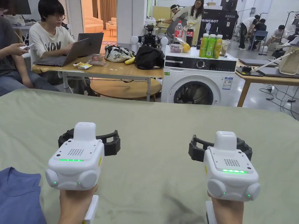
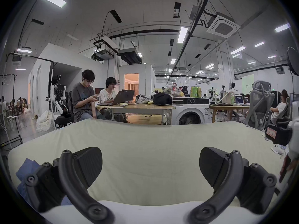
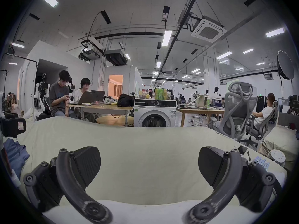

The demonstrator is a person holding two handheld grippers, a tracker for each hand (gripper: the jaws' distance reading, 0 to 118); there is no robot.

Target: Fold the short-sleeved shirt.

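Both tools are hovering over the green-covered table [image 1: 163,128]: the left gripper [image 1: 89,139] and right gripper [image 1: 220,147] are gaping wide and gripping nothing. The blue shirt [image 1: 19,195] is lying rumpled at the near left corner, so folding is apparently not yet beginning.

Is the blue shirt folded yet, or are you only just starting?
Only just starting. Done: nothing that shows; the blue shirt lies rumpled at the near left of the green sheet, unfolded. In hand: nothing. The left gripper and right gripper are both open over bare sheet, and neither touches the shirt. Left: pick up the shirt, spread it flat, then make all the folds.
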